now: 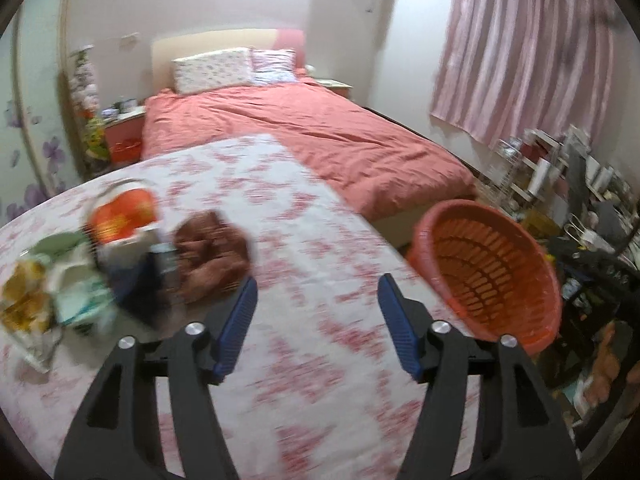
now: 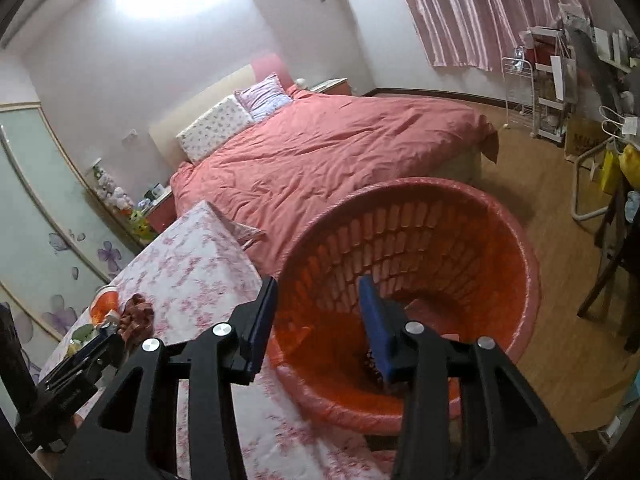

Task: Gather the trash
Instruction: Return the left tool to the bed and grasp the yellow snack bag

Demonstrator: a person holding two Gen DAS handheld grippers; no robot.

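Note:
A blurred heap of trash lies on the left of the flower-print table (image 1: pixel 320 360): a brown crumpled wad (image 1: pixel 212 256), an orange-labelled pack (image 1: pixel 124 216) and a yellow wrapper (image 1: pixel 24 300). My left gripper (image 1: pixel 318 280) is open over the bare cloth, right of the wad, with nothing between its blue pads. The orange slatted basket (image 1: pixel 488 264) stands off the table's right edge. My right gripper (image 2: pixel 319 280) is open over the basket (image 2: pixel 420 240), holding nothing, its left finger above the near rim. A few small scraps lie at the basket's bottom. The wad (image 2: pixel 136 314) shows small at the left.
A bed with a salmon-red cover (image 1: pixel 320 132) stands beyond the table. Wire racks and cluttered shelves (image 1: pixel 560 184) line the right wall under pink curtains. Wooden floor (image 2: pixel 540 184) lies right of the basket. A sliding wardrobe door (image 2: pixel 48 184) is on the left.

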